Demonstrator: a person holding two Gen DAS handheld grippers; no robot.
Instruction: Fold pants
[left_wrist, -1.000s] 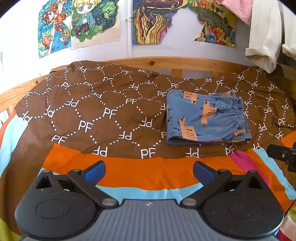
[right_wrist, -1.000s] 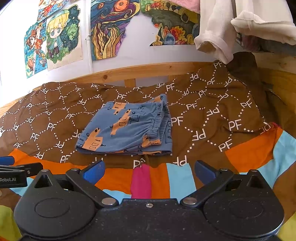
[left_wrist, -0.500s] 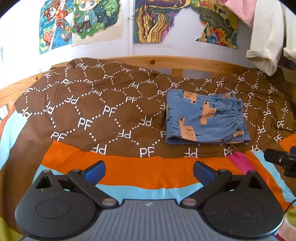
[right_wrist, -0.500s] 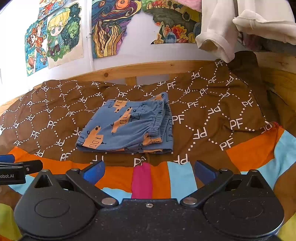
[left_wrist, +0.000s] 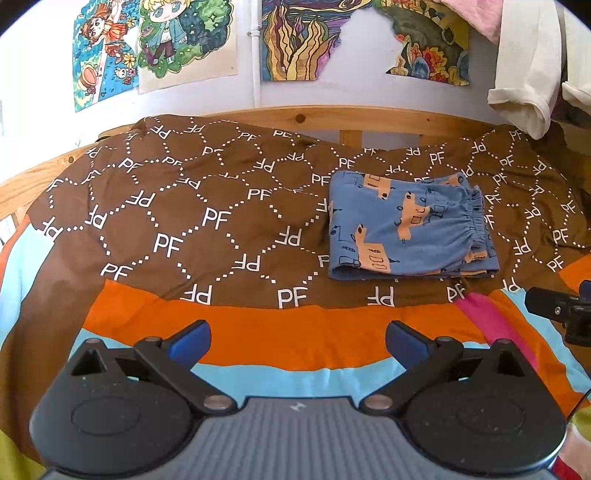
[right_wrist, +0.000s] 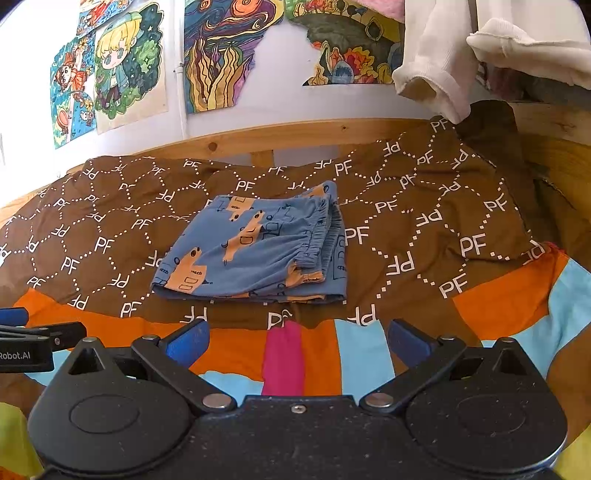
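Compared with one second ago, very little differs. In the left wrist view the pants (left_wrist: 410, 227) sit slightly lower in the picture and the wall posters (left_wrist: 155, 44) show a little less at the top, so the left gripper (left_wrist: 297, 338) has tilted or risen a bit. In the right wrist view the pants (right_wrist: 258, 245) also lie a little lower than before. Their shape is the same: a small folded packet, blue with orange vehicle prints, with the elastic waistband on the right side.

The pants rest flat on the brown part of the blanket (left_wrist: 177, 221), the part printed with white "PF" letters, near the wooden bed rail (left_wrist: 369, 118). They touch neither gripper. From the left gripper they lie ahead and to the right; from the right gripper (right_wrist: 297, 338) they lie ahead and slightly to the left.

Both grippers have their blue fingers spread wide and hold nothing. They hover above the orange stripe of the blanket, side by side; each one shows at the edge of the other's view.
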